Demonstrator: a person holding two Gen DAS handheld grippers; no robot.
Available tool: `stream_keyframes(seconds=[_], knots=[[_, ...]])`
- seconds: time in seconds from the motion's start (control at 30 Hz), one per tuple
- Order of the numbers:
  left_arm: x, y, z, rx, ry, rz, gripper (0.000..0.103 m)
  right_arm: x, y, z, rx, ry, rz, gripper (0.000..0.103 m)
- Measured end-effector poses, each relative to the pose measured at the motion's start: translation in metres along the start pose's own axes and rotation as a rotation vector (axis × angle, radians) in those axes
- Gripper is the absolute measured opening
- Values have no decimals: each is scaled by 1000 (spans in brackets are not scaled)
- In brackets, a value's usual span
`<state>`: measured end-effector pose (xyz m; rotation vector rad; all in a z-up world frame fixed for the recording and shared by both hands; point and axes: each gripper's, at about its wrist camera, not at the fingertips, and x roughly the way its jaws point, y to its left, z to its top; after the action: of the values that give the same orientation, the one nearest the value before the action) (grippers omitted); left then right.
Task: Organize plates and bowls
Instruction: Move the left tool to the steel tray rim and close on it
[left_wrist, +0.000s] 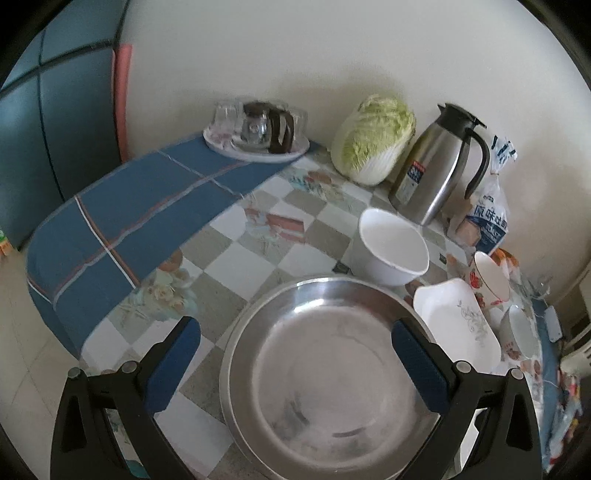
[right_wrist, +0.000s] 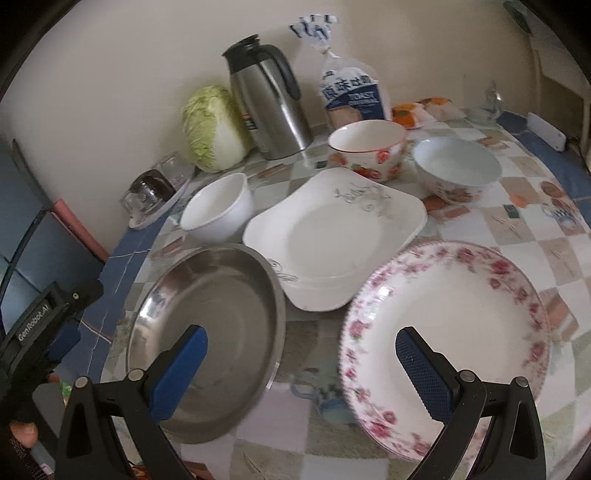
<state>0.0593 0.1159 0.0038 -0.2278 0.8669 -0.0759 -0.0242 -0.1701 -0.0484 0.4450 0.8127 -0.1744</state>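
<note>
A steel plate (left_wrist: 332, 369) lies on the table right under my open left gripper (left_wrist: 295, 343), whose right finger hangs over it. In the right wrist view the steel plate (right_wrist: 214, 314) is at the lower left, a white square plate (right_wrist: 332, 236) behind it, and a rose-patterned plate (right_wrist: 454, 332) at the lower right. My right gripper (right_wrist: 301, 350) is open and empty above the gap between the steel and rose plates. A plain white bowl (right_wrist: 218, 210), a strawberry bowl (right_wrist: 369, 147) and a flowered white bowl (right_wrist: 454, 170) stand behind.
A steel thermos jug (right_wrist: 269, 99), a cabbage (right_wrist: 210, 129) and a bread bag (right_wrist: 351, 92) stand by the wall. A tray of glasses (left_wrist: 255, 129) sits at the far left corner. The left gripper's body (right_wrist: 40, 332) shows at the table's left edge.
</note>
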Motion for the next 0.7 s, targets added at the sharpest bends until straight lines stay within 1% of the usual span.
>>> stream_keyframes(seconds=[0.07, 0.2, 0.27, 0.33, 0.4, 0.43, 0.5, 0.53, 0.57, 0.6, 0.63, 0.7], knots=[[6, 4, 0, 0, 23, -2, 103, 4, 4, 1, -15, 0, -3, 103], [18, 8, 0, 8, 73, 23, 103, 13, 8, 1, -7, 45, 36, 103], [24, 11, 0, -5, 93, 25, 103, 16, 10, 1, -6, 61, 48, 103], [30, 14, -1, -11, 109, 35, 103, 19, 12, -1, -7, 73, 60, 99], [36, 16, -2, -9, 127, 49, 103, 21, 14, -2, 0, 84, 83, 84], [39, 16, -3, -12, 139, 55, 102, 22, 14, -3, 0, 90, 96, 82], [43, 19, -3, -27, 154, 55, 95, 26, 15, -4, -2, 101, 120, 72], [45, 19, -3, -30, 161, 61, 87, 27, 15, -4, 1, 108, 126, 69], [48, 20, -4, -32, 170, 69, 80, 29, 15, -4, 6, 117, 132, 62], [51, 21, -4, -35, 183, 75, 75, 31, 14, -5, 10, 125, 131, 57], [54, 22, -5, -39, 194, 76, 75, 32, 14, -5, 14, 130, 123, 53], [59, 24, -7, -52, 217, 67, 74, 34, 12, -5, 17, 134, 106, 41]])
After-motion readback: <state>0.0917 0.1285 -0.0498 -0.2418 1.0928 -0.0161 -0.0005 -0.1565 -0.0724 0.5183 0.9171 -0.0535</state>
